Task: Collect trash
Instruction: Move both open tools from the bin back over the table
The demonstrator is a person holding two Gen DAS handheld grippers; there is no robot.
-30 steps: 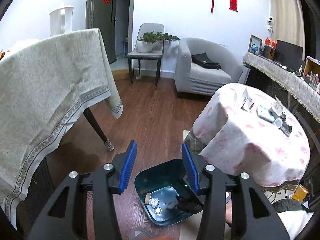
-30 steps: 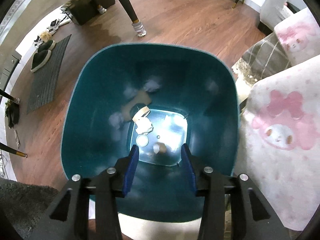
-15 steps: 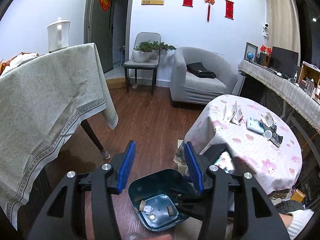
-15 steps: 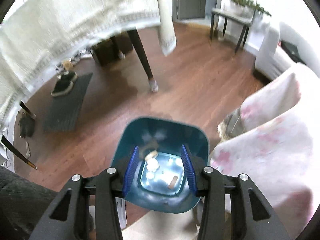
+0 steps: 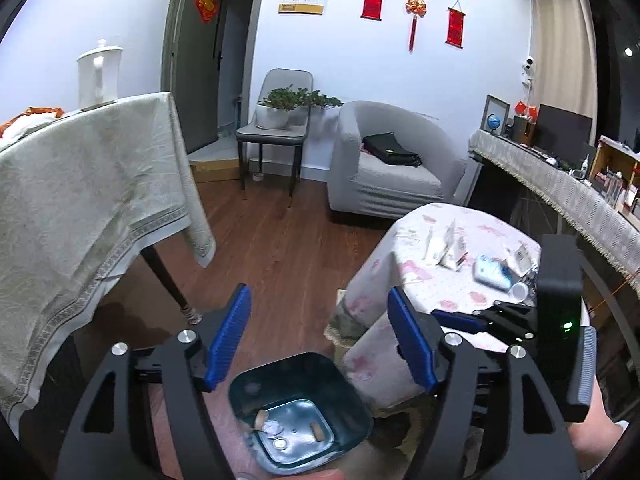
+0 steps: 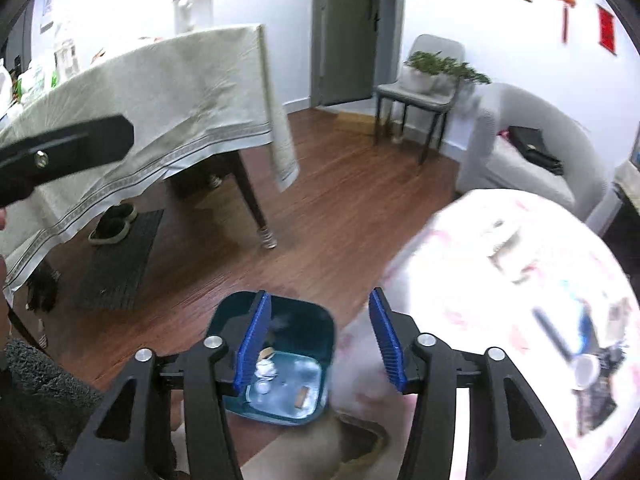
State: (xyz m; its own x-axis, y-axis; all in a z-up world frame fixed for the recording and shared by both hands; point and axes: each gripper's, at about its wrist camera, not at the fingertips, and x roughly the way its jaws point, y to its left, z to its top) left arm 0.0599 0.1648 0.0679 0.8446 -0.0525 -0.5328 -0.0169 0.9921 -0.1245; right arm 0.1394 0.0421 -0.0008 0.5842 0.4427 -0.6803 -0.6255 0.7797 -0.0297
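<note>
Low in the centre of the left view: bin (image 5: 300, 412), open-topped, on the wooden floor, close against the skirt of the table (image 5: 420, 280). At its bottom, a few scraps (image 5: 276, 428), pale and small; too small to name. Directly above it, framing it, left tongs (image 5: 318, 320): spread wide, blue pads apart, nothing between them. Same story for right tongs (image 6: 318, 320): spread, empty, held over the bin's right edge and the table's near rim, seen also at the right of the left view, level with the tabletop.

On the table, at centre right of the left view: cartons (image 5: 444, 246) standing together, packet (image 5: 490, 274) lying flat beside them, cup (image 5: 520, 290) just past the packet, partly behind the right tongs. In the right view all of it washed out and smeared at the right edge; only the cup half legible.

Judged step: between loads, with some trash in the bin and more apparently waiting on the table. Not possible to say which tabletop items count as trash.

Next move, likely: swing the right tongs onto the tabletop, towards the cup or the packet as the nearest items. Calls for keeping the pads spread on approach, coming down over the item rather than sideways so as not to knock the cartons over, closing gently on the light cup to avoid crushing or flicking it, then carrying back over the bin before letting go.
</note>
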